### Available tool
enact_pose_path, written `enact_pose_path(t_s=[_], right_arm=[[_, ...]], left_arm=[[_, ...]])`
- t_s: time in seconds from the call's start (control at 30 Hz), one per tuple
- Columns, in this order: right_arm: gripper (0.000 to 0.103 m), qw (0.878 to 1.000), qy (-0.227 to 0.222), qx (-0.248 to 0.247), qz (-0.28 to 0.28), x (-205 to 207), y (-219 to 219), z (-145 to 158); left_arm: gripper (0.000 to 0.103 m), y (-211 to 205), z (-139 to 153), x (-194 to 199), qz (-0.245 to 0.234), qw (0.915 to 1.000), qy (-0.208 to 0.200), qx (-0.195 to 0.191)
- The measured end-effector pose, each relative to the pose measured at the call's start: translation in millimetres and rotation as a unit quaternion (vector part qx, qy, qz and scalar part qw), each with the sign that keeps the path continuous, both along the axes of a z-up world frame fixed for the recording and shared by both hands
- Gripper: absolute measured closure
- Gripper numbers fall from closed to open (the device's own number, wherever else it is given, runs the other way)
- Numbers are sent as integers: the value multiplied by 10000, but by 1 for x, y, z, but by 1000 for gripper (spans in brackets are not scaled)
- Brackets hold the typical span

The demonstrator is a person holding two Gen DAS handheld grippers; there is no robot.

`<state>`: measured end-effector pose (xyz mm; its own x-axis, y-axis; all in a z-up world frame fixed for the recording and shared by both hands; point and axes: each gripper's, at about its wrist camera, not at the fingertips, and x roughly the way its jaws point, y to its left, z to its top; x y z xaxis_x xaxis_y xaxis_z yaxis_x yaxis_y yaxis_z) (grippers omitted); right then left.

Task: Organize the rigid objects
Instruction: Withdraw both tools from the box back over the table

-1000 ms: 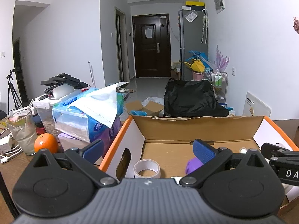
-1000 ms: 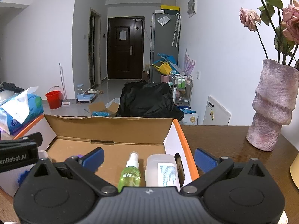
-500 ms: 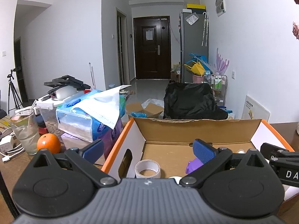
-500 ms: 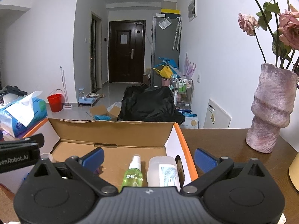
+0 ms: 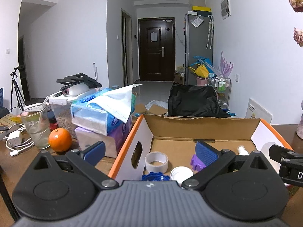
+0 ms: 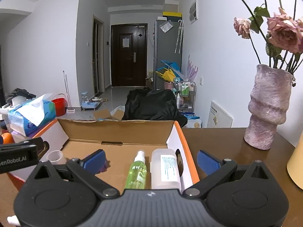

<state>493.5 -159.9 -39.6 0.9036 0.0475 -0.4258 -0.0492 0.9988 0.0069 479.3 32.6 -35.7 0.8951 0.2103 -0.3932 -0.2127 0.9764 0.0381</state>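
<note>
An open cardboard box with orange edges (image 5: 132, 132) (image 6: 187, 147) sits on the table in front of both grippers. In the left wrist view it holds a tape roll (image 5: 156, 160), a white cap (image 5: 180, 174), a blue lid (image 5: 155, 177) and a purple piece (image 5: 195, 162). In the right wrist view it holds a green spray bottle (image 6: 136, 172) and a clear labelled bottle (image 6: 165, 168). My left gripper (image 5: 150, 151) is open and empty above the box's left wall. My right gripper (image 6: 150, 158) is open and empty above the box's right side.
Left of the box stand stacked tissue packs (image 5: 102, 113), an orange (image 5: 60, 140), a glass (image 5: 36, 128) and a charger with cable (image 5: 15, 141). A pink vase with roses (image 6: 269, 109) stands on the table at right. A yellow object (image 6: 296, 162) is at the far right edge.
Both grippers have risen and drawn back a little, so more of the box floor shows. The blue lid and white cap have come into the left wrist view. Both stay open.
</note>
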Motion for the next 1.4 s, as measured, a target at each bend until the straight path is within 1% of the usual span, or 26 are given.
enact_pose_path(t_s=[0.57,1.13,1.4], right_arm=[[0,10000,32,70,53,-57,8,-1],[0,9995,270,-12,162,-111,26,-15],[0,9982,510,-146,284,-127,39,-27]], left_arm=[[0,10,4,-60,62,9999,-28,-80],[0,28,-5,-114,175,9996,163,-152],[0,38,-11,-136,200,9992,286,-182]])
